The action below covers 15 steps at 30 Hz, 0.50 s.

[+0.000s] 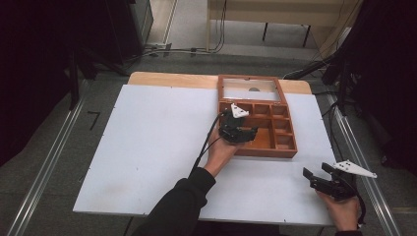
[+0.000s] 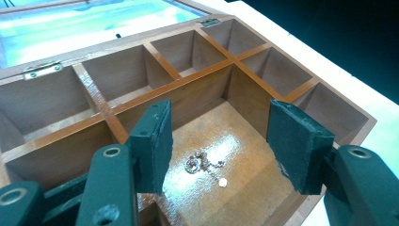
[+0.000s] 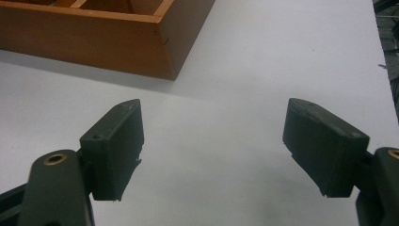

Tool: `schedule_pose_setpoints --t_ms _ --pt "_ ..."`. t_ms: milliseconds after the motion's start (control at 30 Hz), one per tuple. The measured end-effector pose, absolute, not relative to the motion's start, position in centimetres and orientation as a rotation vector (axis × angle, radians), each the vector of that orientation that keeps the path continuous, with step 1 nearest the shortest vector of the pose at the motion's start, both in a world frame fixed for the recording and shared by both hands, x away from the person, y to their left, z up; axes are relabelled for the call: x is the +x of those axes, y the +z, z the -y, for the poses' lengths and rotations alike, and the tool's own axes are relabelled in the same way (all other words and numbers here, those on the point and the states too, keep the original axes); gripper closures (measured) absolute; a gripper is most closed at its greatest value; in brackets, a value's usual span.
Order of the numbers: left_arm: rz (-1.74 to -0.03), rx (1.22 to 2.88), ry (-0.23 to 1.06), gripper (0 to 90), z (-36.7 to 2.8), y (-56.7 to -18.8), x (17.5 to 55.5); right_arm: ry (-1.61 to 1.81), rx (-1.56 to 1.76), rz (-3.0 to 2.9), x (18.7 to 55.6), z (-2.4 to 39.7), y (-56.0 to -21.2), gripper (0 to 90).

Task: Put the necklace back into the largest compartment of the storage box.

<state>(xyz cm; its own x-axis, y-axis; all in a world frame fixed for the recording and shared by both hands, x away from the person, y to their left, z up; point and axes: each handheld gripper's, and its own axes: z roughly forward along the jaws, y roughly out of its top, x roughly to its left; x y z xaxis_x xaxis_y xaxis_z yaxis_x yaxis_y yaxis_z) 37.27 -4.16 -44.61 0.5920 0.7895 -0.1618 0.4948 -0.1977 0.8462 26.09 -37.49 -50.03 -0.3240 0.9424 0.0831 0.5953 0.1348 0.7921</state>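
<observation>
A wooden box [image 1: 260,142] with many little compartments sat on the white table [image 1: 157,147], and its glass lid [image 1: 251,89] was flipped open behind it.

The left gripper [image 1: 244,133] was held over the big compartment at the front of the box. A hand [image 1: 220,151] in a dark sleeve held it from the near side. In the left gripper view, the left gripper [image 2: 220,141] had its two black jaws spread wide apart, and nothing was pinched between them.

Down on the shiny floor of that big compartment lay a small chain [image 2: 203,165] with little beads and one tiny white bead at its end. It was bunched up in a little heap. It lay under the gap between the jaws, and the pads did not touch it. The little compartments around it looked bare inside.

The right gripper [image 1: 317,173] was well apart from the box, near the front right corner of the table, in the person's other hand [image 1: 342,211]. In the right gripper view, the right gripper [image 3: 214,146] also had its jaws spread wide, with only the white table under them. A corner of the wooden box [image 3: 117,42] showed ahead of it.
</observation>
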Motion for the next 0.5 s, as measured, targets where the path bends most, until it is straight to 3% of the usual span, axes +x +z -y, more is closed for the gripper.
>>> schedule_pose_setpoints --t_ms 500 --pt "-1.044 1.835 0.374 35.9 2.2 -44.4 36.3 1.052 1.476 -1.977 26.0 37.5 -50.0 19.2"
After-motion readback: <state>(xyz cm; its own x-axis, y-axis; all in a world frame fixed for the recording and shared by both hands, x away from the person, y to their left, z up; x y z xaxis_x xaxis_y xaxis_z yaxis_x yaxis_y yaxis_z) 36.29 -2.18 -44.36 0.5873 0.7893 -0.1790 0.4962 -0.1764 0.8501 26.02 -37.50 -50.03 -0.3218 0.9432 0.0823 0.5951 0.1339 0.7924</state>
